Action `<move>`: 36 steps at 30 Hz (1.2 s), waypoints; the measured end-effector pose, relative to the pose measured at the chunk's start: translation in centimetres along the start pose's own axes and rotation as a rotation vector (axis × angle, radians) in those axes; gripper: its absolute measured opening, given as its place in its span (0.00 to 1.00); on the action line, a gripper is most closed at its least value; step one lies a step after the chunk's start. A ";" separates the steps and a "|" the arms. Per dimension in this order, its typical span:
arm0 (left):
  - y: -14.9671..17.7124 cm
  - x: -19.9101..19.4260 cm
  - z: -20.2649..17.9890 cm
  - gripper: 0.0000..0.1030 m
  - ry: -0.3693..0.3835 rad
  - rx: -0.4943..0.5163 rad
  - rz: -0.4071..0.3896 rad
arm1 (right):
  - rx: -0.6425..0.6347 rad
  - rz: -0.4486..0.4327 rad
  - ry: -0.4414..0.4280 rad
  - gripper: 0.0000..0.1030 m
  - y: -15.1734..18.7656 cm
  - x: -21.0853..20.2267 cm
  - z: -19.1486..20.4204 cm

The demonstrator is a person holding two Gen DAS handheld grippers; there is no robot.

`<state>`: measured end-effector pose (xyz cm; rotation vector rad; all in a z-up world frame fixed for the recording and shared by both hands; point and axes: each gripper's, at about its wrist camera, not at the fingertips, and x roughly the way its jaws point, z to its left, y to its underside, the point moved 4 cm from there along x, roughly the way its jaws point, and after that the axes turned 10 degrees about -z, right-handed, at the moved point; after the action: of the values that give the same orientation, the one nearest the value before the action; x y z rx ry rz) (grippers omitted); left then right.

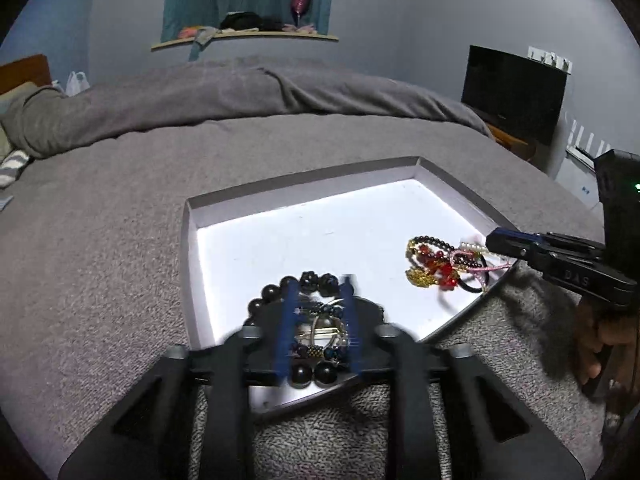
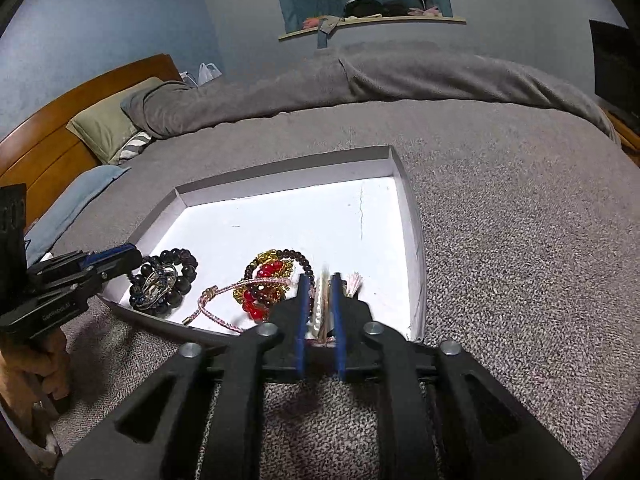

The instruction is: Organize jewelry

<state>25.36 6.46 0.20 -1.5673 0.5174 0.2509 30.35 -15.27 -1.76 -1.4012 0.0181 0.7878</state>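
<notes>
A shallow white box lid (image 1: 304, 236) (image 2: 280, 220) lies on the grey bed cover. A black bead bracelet with smaller blue and silver pieces inside (image 1: 316, 284) (image 2: 164, 284) lies at its near left corner. My left gripper (image 1: 320, 284) (image 2: 120, 260) hovers over that pile, jaws open around it. A tangle of red beads, gold chain, dark beads and pink cord (image 1: 440, 264) (image 2: 264, 284) lies at the near right. My right gripper (image 2: 320, 280) (image 1: 494, 242) is narrowly open around a pearl and tassel piece (image 2: 320, 312) at the lid's near edge.
The grey blanket (image 1: 120, 240) covers the whole bed. Pillows (image 2: 104, 128) and a wooden headboard (image 2: 60, 128) are at the far left. A dark TV (image 1: 516, 92) stands at the right. A window shelf (image 1: 244, 36) holds clutter.
</notes>
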 end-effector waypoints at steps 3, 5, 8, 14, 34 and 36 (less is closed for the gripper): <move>0.0 -0.7 0.0 0.71 -0.013 0.008 -0.033 | -0.010 -0.030 -0.002 0.41 -0.2 -0.6 0.2; -0.1 -1.1 0.0 0.77 -0.021 0.013 -0.043 | -0.018 -0.045 -0.005 0.41 -0.3 -1.1 0.4; 0.0 -1.8 0.1 0.84 -0.036 -0.006 -0.059 | -0.024 -0.069 -0.007 0.45 -0.6 -1.7 0.6; 0.0 -4.3 -0.2 0.93 -0.070 -0.040 -0.128 | -0.027 -0.148 -0.002 0.60 -0.7 -4.2 0.7; 3.8 -8.3 -3.5 0.95 -0.124 -0.068 -0.198 | -0.140 -0.267 -0.014 0.86 2.9 -10.7 3.3; 4.0 -8.7 -3.7 0.95 -0.129 -0.055 -0.218 | -0.146 -0.287 -0.012 0.88 3.0 -11.1 3.4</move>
<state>15.37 4.28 0.96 -1.6341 0.2382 0.1991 18.98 -17.71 1.40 -1.4961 -0.2491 0.5665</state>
